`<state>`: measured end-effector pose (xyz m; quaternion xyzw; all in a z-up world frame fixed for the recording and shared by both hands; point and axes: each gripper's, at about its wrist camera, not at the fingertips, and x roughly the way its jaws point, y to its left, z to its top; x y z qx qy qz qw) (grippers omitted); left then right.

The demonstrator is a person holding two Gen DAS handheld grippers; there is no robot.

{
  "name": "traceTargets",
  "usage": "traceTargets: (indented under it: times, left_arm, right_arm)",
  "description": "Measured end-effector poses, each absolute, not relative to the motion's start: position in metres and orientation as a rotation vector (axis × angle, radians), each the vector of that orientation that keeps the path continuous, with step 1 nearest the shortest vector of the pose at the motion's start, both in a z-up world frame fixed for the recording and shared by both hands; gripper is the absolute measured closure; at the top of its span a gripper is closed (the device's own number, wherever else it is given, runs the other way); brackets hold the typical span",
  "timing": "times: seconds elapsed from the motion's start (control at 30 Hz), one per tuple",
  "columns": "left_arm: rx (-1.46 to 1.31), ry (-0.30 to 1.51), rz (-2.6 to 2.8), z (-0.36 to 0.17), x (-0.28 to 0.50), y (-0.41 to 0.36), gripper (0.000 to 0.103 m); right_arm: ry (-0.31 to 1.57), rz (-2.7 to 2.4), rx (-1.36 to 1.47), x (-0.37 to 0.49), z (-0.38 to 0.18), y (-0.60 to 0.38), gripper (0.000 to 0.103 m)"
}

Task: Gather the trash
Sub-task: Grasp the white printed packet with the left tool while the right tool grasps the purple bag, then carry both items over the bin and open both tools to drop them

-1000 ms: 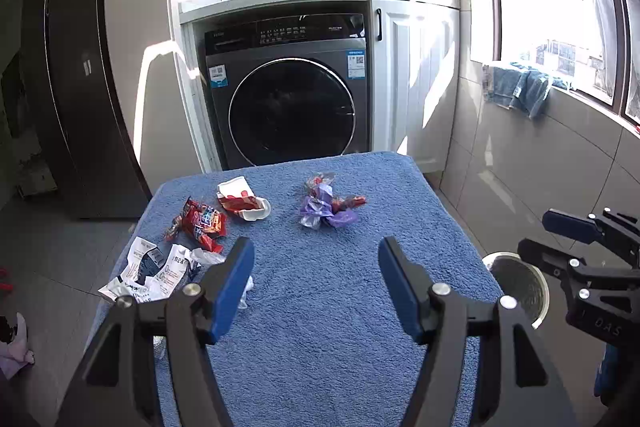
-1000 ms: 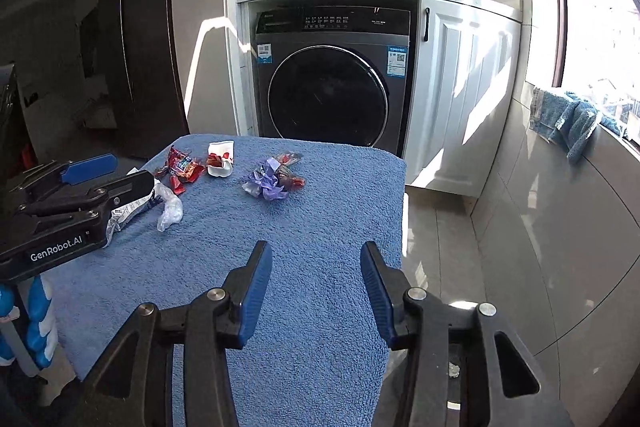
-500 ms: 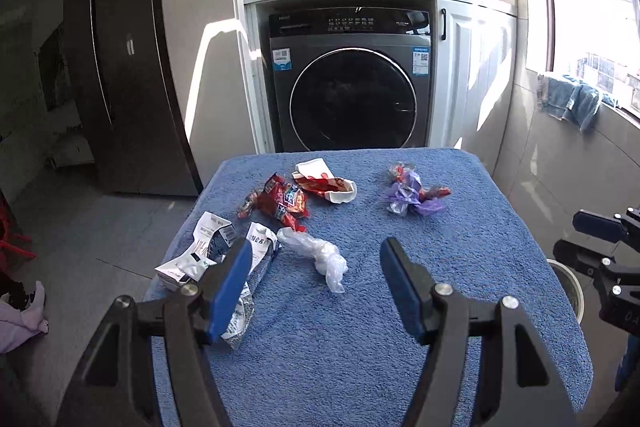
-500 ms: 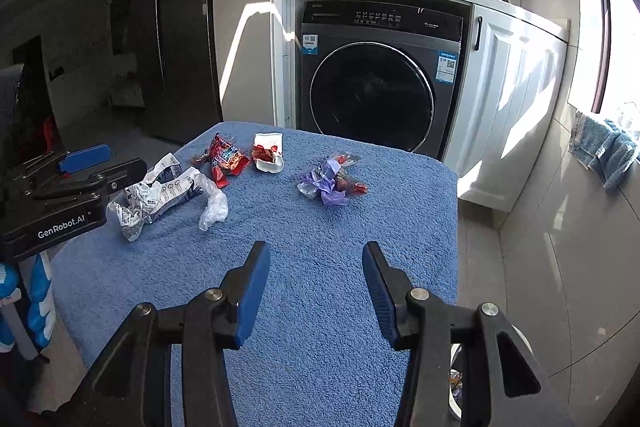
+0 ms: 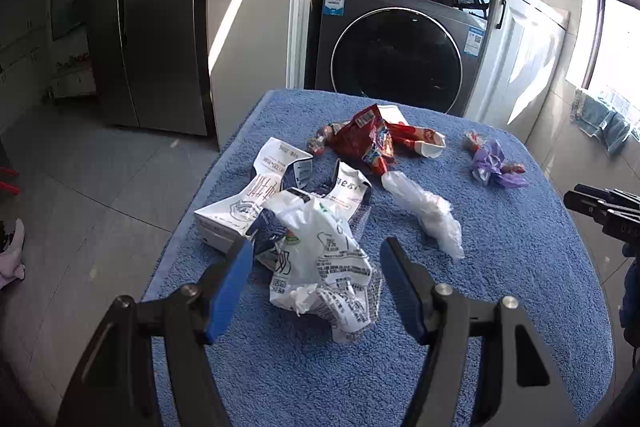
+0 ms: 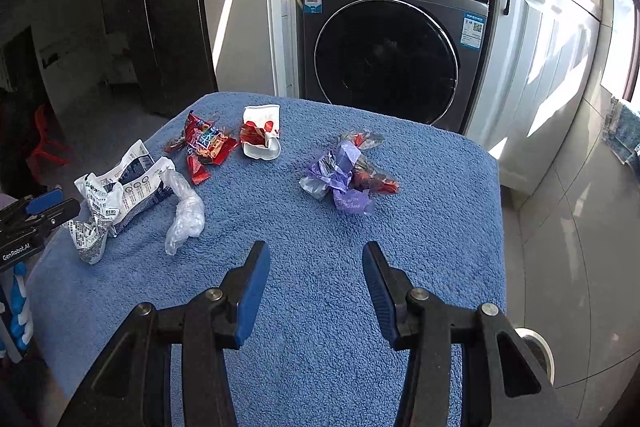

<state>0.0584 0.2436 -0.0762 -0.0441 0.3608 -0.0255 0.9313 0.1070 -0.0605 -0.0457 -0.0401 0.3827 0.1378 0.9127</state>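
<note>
Trash lies on a blue towel-covered table (image 5: pixel 500 307). A crumpled white printed wrapper (image 5: pixel 320 267) (image 6: pixel 108 195) lies between the fingers of my open left gripper (image 5: pixel 316 259). Beyond it are a flattened white carton (image 5: pixel 256 195), a clear plastic bag (image 5: pixel 424 211) (image 6: pixel 184 215), a red snack packet (image 5: pixel 368 143) (image 6: pixel 206 145), a white paper cup (image 5: pixel 420 143) (image 6: pixel 262 139) and a purple wrapper bundle (image 5: pixel 496 167) (image 6: pixel 344 175). My right gripper (image 6: pixel 316 267) is open and empty over bare towel, short of the purple bundle.
A dark washing machine (image 6: pixel 384 43) stands behind the table beside white cabinets (image 6: pixel 540 75). A dark fridge (image 5: pixel 152 19) is at the left. A round metal bin rim (image 6: pixel 540 347) shows on the floor right of the table. A blue cloth (image 5: pixel 604 119) hangs by the window.
My left gripper has swung left and forward until the white printed wrapper sits between its open fingers. My right gripper has moved nearer the purple bundle. Both stayed open.
</note>
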Motion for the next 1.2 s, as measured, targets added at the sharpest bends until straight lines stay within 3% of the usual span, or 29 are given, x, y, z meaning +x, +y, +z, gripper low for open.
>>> traceTargets:
  times: [0.5, 0.67, 0.8, 0.93, 1.2]
  left_arm:
    - [-0.166, 0.856, -0.179, -0.112, 0.099, 0.238, 0.039]
    - [-0.183, 0.87, -0.215, -0.118, 0.096, 0.222, 0.052]
    - [-0.217, 0.867, -0.226, -0.116, 0.09, 0.222, 0.076]
    - [-0.235, 0.852, -0.254, -0.105, 0.075, 0.219, 0.08]
    - [-0.191, 0.814, -0.357, -0.063, 0.045, 0.171, 0.083]
  right_arm:
    - [0.853, 0.254, -0.014, 0.219, -0.082, -0.042, 0.058]
    - [0.898, 0.228, -0.011, 0.233, -0.102, -0.041, 0.058]
    - [0.905, 0.251, -0.021, 0.225, -0.111, -0.039, 0.064]
    - [0.876, 0.305, 0.016, 0.201, -0.1, -0.047, 0.072]
    - [0.772, 0.382, 0.107, 0.111, -0.058, -0.107, 0.073]
